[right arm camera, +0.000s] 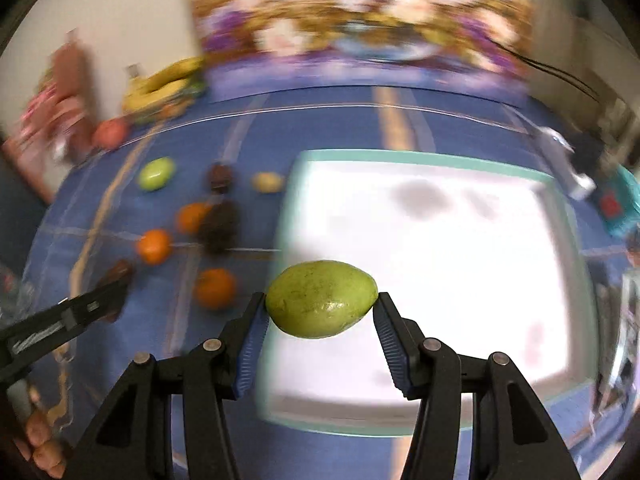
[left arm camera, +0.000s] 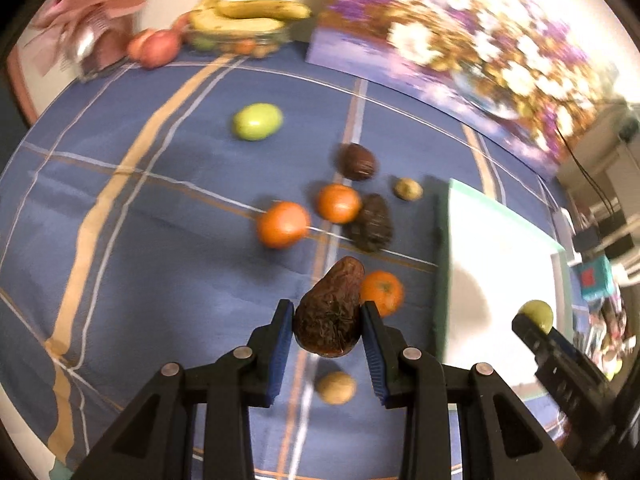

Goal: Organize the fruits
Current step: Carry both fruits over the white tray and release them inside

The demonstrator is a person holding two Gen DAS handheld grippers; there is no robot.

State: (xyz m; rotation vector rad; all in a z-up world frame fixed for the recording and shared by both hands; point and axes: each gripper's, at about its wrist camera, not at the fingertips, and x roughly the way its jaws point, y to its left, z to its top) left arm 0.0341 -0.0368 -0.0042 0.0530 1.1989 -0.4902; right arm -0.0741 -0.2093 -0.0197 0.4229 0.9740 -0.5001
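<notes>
My left gripper is shut on a dark brown wrinkled avocado, held above the blue tablecloth. My right gripper is shut on a green mango, hanging over the near left edge of a white tray with a green rim. The same tray lies to the right in the left wrist view, where the right gripper shows with its mango. Loose on the cloth lie three oranges, two dark avocados, another green mango and two small brownish fruits.
A glass bowl with bananas and a red apple stand at the far edge by the wall. A floral picture leans behind the table. Pink packaging sits at the far left. A hand holds the left gripper.
</notes>
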